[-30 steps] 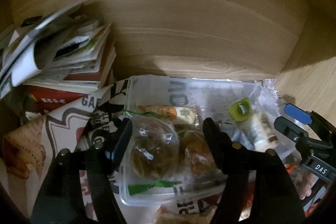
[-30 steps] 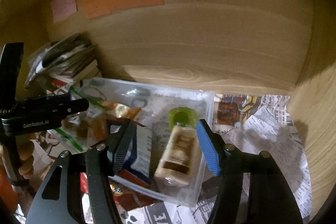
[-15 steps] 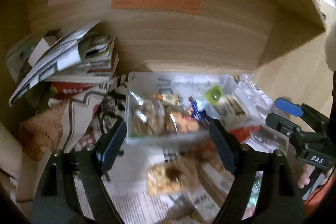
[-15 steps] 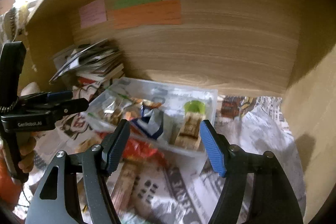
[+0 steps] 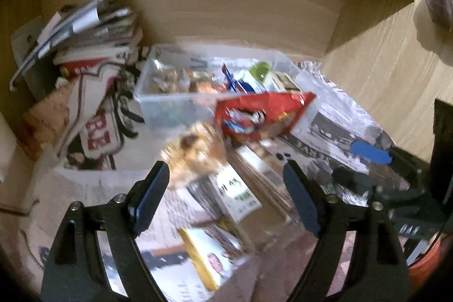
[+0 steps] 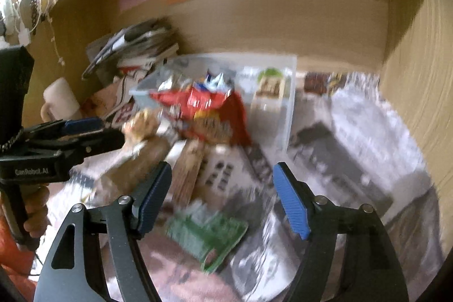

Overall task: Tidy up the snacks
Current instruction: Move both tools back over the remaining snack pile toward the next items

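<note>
The clear box (image 5: pixel 175 104) of snacks sat on newspaper (image 6: pixel 368 137) against the shelf's back wall, a red bag (image 5: pixel 263 115) leaning on its front. Your left tongs (image 5: pixel 225 197) stood apart, empty; your right tongs (image 6: pixel 222 198) had just been opening, nothing between them.

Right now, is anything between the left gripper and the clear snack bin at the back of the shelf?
Yes. The left gripper is open and empty, and a loose bag of brown snacks lies directly ahead of it. Beyond that, a red snack bag leans against the clear bin's front wall.
</note>
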A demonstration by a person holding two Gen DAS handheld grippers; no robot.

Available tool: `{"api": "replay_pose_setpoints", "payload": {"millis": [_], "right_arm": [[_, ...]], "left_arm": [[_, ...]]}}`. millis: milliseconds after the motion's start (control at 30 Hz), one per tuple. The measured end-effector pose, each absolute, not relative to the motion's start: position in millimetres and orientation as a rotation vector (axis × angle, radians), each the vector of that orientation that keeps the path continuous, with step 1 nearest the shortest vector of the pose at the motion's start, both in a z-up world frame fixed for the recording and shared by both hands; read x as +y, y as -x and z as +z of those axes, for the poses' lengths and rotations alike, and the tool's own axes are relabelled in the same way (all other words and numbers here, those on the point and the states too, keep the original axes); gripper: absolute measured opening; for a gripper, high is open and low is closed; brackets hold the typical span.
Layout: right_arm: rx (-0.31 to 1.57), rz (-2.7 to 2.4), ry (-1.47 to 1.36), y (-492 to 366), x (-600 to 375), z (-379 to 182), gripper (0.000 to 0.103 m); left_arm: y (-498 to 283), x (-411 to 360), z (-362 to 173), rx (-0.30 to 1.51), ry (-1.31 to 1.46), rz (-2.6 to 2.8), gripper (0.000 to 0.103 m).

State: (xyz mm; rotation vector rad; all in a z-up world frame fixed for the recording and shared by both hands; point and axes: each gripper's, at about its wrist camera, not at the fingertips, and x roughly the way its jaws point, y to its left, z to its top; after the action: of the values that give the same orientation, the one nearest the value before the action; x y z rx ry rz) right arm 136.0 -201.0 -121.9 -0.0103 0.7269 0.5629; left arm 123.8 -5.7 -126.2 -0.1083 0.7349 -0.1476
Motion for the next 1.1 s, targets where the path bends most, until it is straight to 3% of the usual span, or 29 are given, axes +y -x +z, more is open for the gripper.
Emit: {"api": "replay_pose_setpoints", "payload": {"millis": [233, 633, 967, 1100], "right_arm": [[0.787, 0.594, 0.034, -120, -195, -147, 0.071], [0.807, 0.527, 0.045, -119, -203, -165, 0.070], [0.814, 0.530, 0.021, -127, -208, -165, 0.067], [0.814, 0.546, 0.018, -129, -199, -168, 0.071]], "left_arm": [[-117, -9, -153, 0.783, 0.160, -0.122, 0.083], [-117, -6, -156, 0.807, 0.165, -0.128, 0.083], [-139, -24, -173, 0.835, 0.179, -0.124, 0.056], [-143, -29, -175, 0.824, 0.173, -0.109, 0.055]]}}
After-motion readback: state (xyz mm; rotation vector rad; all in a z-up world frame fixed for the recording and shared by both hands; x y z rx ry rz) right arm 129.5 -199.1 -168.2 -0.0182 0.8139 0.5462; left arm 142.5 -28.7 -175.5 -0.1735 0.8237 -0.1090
